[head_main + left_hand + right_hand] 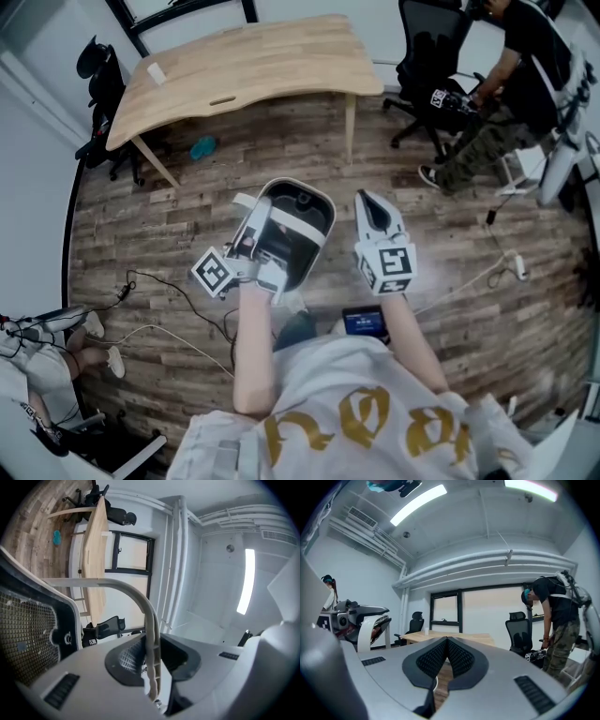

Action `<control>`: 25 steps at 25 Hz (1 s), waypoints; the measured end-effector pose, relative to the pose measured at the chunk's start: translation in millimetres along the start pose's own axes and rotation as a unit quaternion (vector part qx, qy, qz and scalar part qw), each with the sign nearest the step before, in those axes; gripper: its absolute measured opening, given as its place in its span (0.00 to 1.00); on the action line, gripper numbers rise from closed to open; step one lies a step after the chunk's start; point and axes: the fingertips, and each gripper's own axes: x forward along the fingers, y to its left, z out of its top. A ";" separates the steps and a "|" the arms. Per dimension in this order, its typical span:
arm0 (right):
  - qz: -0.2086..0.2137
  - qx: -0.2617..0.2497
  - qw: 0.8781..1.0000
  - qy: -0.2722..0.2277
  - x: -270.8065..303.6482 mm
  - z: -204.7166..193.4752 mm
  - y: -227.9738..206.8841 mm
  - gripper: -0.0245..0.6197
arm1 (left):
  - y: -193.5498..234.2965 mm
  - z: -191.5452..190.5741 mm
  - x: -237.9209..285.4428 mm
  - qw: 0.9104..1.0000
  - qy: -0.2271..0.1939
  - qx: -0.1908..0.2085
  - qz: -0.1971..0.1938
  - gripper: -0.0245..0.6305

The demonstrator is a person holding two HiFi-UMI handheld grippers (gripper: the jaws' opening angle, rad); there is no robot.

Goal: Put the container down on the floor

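Hazards, left to right: my left gripper (255,234) was clamped on the thin cream handle (246,200) alone, so the whole container (305,211) hung from one narrow strap; I judged that it could swing or tip on the way down, and that the strap could slide through the pads if I lowered it too fast; a hard landing on the wooden floor (187,187) was the likely result; a small dark device with a blue screen (364,322) lay near my feet, and a careless descent could have put the container on top of it; my right gripper (378,211) gave no support from the side.

Position of item: in the left gripper view my jaws (152,667) were shut on the handle (150,620), which arched up and away to the left; the container's dark mesh-lined wall (28,634) hung just left of the jaws; it was off the floor, by my judgement; in the right gripper view my jaws (446,656) were closed together with nothing between them; the container hung just beside that gripper, to its left, apart from it.
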 end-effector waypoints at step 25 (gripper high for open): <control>-0.106 -0.004 0.994 0.036 115.9 -22.7 -38.7 0.04 | 95.2 88.5 92.0 0.993 0.108 -0.050 -0.014 0.15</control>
